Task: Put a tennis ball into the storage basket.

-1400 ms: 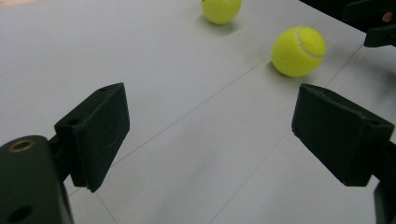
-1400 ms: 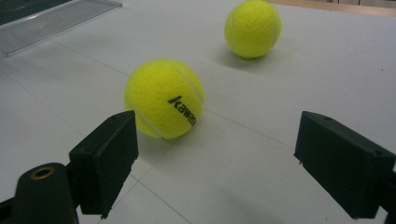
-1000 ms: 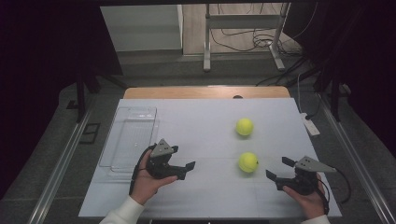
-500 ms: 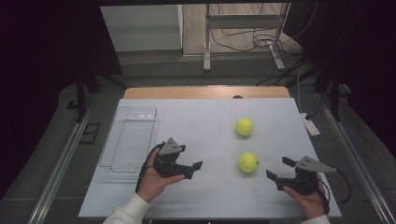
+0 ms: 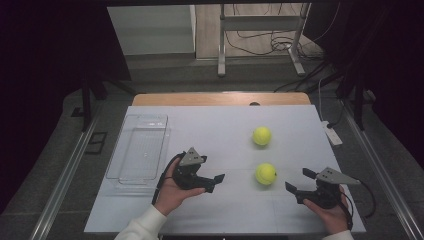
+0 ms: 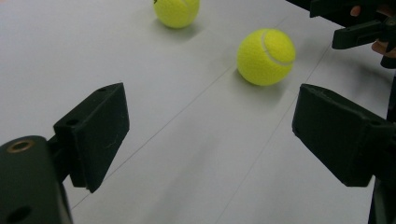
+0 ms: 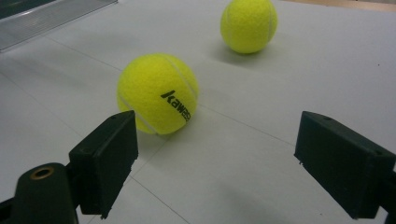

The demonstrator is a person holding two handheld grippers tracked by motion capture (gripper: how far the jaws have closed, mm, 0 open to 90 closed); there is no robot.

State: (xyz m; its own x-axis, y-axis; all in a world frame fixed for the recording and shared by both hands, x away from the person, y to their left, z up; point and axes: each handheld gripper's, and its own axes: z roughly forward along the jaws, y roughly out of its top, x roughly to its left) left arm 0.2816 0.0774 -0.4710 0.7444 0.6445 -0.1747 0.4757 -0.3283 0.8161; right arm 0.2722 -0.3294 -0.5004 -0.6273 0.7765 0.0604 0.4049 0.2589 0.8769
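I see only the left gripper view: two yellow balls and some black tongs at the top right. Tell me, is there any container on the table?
Observer: Yes. A clear tray lies at the table's left side, with nothing visible in it.
Operator: Does the nearer ball carry any writing?
Observer: Yes, the near ball has black lettering, seen in the right gripper view.
Operator: Are the right tongs open?
Observer: Yes. The right tongs stand open with nothing between the jaws, aimed at that ball but apart from it.
Operator: And the far ball?
Observer: The far ball lies farther up the table, apart from the near one.
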